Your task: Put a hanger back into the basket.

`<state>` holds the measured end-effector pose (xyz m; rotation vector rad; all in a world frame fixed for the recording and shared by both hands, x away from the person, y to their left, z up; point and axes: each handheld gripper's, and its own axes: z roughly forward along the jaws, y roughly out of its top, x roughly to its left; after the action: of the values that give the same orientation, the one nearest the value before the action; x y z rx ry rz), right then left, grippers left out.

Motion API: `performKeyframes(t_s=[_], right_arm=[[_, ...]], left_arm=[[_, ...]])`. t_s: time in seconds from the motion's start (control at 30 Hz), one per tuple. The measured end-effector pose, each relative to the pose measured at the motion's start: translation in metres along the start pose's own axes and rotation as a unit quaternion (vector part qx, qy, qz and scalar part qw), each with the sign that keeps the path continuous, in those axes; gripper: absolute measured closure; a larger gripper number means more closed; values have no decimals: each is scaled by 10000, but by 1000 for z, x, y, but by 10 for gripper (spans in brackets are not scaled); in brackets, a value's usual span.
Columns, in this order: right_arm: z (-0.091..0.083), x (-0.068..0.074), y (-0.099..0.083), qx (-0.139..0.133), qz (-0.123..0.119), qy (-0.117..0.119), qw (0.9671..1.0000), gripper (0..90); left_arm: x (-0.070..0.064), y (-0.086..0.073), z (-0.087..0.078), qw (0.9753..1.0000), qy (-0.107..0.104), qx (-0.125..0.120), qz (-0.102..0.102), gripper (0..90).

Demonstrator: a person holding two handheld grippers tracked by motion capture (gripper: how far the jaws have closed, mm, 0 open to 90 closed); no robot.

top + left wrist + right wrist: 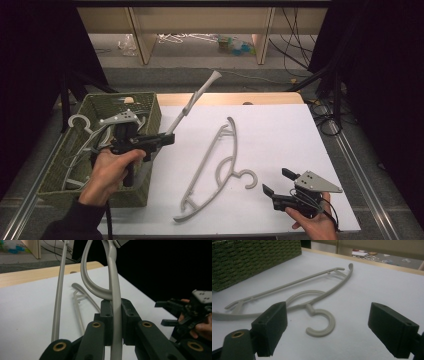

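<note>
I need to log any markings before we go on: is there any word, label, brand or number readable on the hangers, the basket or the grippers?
None can be read.
Held hanger, clamped in the left gripper: plain grey, no text.
Hanger on the table: no text visible.
Basket: woven green, no label showing.
Right gripper, its plate: screw holes, no lettering.
Floor clutter: too small and blurred.
</note>
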<state>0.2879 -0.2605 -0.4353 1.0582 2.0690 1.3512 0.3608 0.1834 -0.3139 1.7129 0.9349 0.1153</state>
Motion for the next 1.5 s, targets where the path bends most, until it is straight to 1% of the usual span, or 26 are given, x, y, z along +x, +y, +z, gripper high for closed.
performKeyframes(t_s=[0.03, 0.07, 0.17, 0.4, 0.5, 0.57, 0.6, 0.63, 0.7, 0.73, 0.77, 0.8, 0.9, 0.93, 0.97, 1.0, 1.03, 1.1, 1.13, 1.2, 1.23, 1.27, 1.3, 1.33, 1.43, 1.5], right_arm=[[1, 0, 0, -37, 3, 9, 10000, 168], [-1, 0, 0, 48, -10, -8, 10000, 168], [0, 0, 0, -10, 1, 7, 10000, 168], [-1, 0, 0, 47, -2, -12, 10000, 167], [0, 0, 0, 10, -2, 6, 10000, 167], [1, 0, -1, -8, 6, -11, 10000, 167], [-1, 0, 0, 61, -7, -15, 10000, 167], [0, 0, 0, 53, -3, -17, 10000, 167], [1, 0, -1, 8, 4, -7, 10000, 167], [1, 0, -1, 12, 8, -8, 10000, 167], [1, 0, -1, 20, 13, 3, 10000, 167], [1, -1, -1, 20, 9, 4, 10000, 167], [1, 0, -1, 37, 44, 19, 10000, 167], [1, 0, -1, 24, 55, 36, 10000, 167], [2, 0, -1, -8, 77, 59, 10000, 168], [2, 0, -1, -13, 78, 61, 10000, 167], [2, 0, -1, -12, 78, 60, 10000, 167], [2, 0, -1, -13, 70, 61, 10000, 167], [2, 0, -1, -12, 69, 61, 10000, 167], [2, 0, -1, -7, 72, 63, 10000, 167], [2, 0, -1, -9, 73, 62, 10000, 168], [2, 0, -1, -8, 70, 62, 10000, 167], [1, 0, -1, 29, 65, 46, 10000, 167], [1, -1, -1, 31, -15, -1, 10000, 167], [2, 0, -1, 50, 8, 13, 10000, 167], [2, 0, -1, 55, 0, 5, 10000, 167]], left_arm=[[0, 3, -3, 10000, 20, 1, 44, 814], [0, 5, -6, 10000, 59, -7, 69, 814], [3, 9, -16, 9999, 140, -18, 36, 814], [11, 9, -40, 9994, 338, -33, 54, 814], [18, 7, -50, 9988, 482, -40, 107, 814], [23, 4, -56, 9988, 480, 9, 3, 814], [25, 3, -58, 9988, 495, -8, -26, 814], [31, 1, -61, 9985, 541, -22, 46, 814], [37, 0, -65, 9983, 587, -17, 49, 814], [41, -1, -67, 9978, 659, 0, 121, 814], [43, -2, -68, 9978, 646, 24, 154, 814], [47, -3, -71, 9971, 735, 47, 201, 814], [57, -7, -76, 9968, 759, 11, 244, 814], [69, -5, -88, 9918, 731, 612, 850, 814], [73, -6, -92, 9906, 699, 721, 933, 814], [74, -8, -91, 9933, 641, 570, 776, 815], [75, -9, -91, 9952, 573, 456, 656, 814], [83, -12, -97, 9947, 595, 493, 680, 814], [86, -13, -99, 9952, 556, 476, 657, 814], [90, -16, -103, 9958, 441, 478, 650, 814], [93, -18, -106, 9963, 291, 496, 631, 814], [96, -19, -107, 9966, 264, 477, 621, 814], [97, -22, -105, 9948, 954, 122, 324, 814], [100, -23, -107, 9943, 996, 141, 360, 814], [106, -27, -111, 9945, 984, 144, 320, 814], [109, -29, -113, 9941, 1006, 181, 351, 814]])
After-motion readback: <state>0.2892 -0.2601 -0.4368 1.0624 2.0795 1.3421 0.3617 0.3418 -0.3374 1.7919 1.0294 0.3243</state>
